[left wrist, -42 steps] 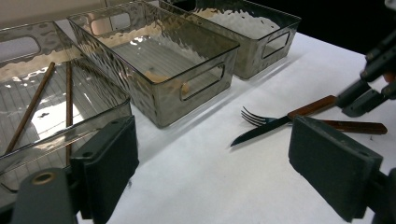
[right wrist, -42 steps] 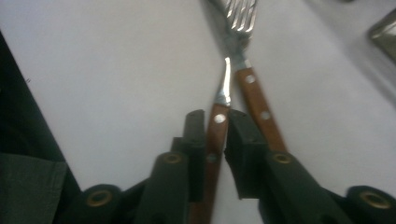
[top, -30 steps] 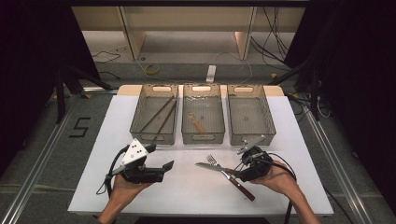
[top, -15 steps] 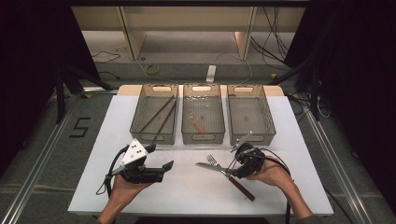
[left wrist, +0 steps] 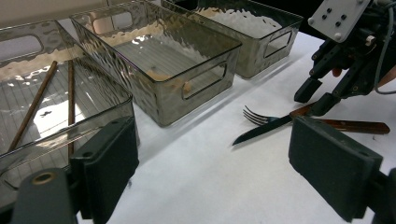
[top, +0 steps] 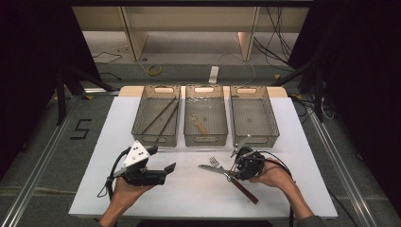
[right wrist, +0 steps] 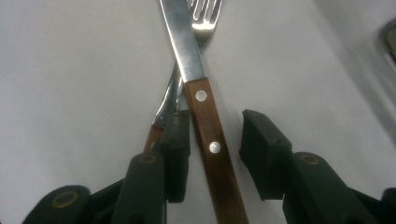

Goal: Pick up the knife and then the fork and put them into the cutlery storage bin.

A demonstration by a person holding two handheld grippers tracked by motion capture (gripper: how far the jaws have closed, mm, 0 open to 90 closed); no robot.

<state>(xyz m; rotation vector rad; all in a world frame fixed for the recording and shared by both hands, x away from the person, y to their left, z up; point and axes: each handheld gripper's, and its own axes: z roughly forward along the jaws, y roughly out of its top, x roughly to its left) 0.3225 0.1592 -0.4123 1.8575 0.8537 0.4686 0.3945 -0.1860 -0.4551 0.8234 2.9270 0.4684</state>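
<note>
A knife (top: 243, 189) with a brown wooden handle lies on the white table, crossed over a fork (top: 215, 162). My right gripper (top: 231, 174) is lowered over them. In the right gripper view the knife handle (right wrist: 205, 112) lies between the jaws of the right gripper (right wrist: 215, 140). The jaws have just been closing, the left pad is almost on the wood, and a gap remains at the right pad. The fork (right wrist: 201, 18) runs under the blade. My left gripper (top: 169, 169) rests open in the left hand at the front left, with nothing in it.
Three clear bins stand in a row at the back. The left bin (top: 156, 140) holds two chopsticks (top: 161, 116), the middle bin (top: 205, 140) a small wooden-handled piece, and the right bin (top: 255, 140) nothing. White tabletop (top: 189, 194) lies between my hands.
My right gripper has come down and slightly left onto the knife handle, and its jaws have narrowed around it. The left gripper has stayed put.
</note>
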